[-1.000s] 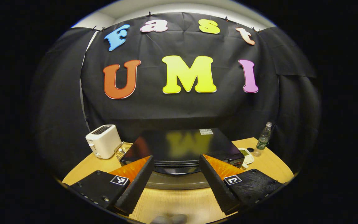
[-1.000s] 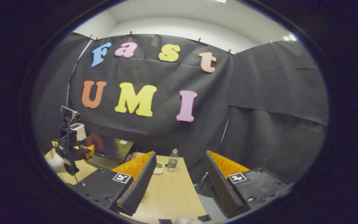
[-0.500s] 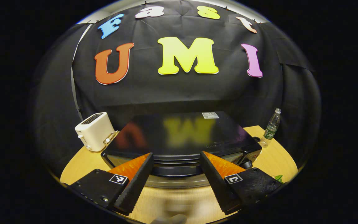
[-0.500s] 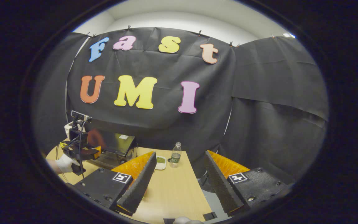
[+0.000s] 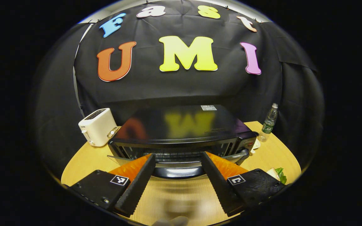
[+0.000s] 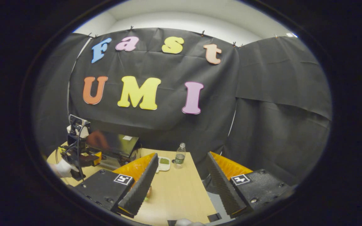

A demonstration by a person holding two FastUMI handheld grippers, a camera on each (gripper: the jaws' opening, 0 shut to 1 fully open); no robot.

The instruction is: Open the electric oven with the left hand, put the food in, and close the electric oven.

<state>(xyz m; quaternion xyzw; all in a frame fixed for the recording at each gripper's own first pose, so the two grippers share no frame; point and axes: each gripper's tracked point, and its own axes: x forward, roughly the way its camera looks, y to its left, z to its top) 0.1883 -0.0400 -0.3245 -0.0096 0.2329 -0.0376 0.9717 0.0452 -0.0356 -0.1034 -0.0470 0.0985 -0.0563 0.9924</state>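
Left gripper [image 5: 177,168]: fingers apart, either side of curved handle [image 5: 177,172] on glossy black electric oven [image 5: 181,128], door partly lowered. Right gripper [image 6: 181,175]: fingers apart, empty, above light wooden table [image 6: 174,194].

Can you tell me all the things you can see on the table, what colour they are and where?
electric oven: one, black, middle of the table, its door tipped partly open.
toaster: one, white, left of the oven.
water bottle: one, clear with a green label, at the back, right of the oven.
small dish: one, white with something green in it, beside the bottle.
food: one, pale with green leaves, near table edge, right of the oven.
table: one, light wood.
left tongs: one pair, open, just in front of the oven door.
right tongs: one pair, open, over the table's right part.
hand: one, in a white glove, holding the left tongs.
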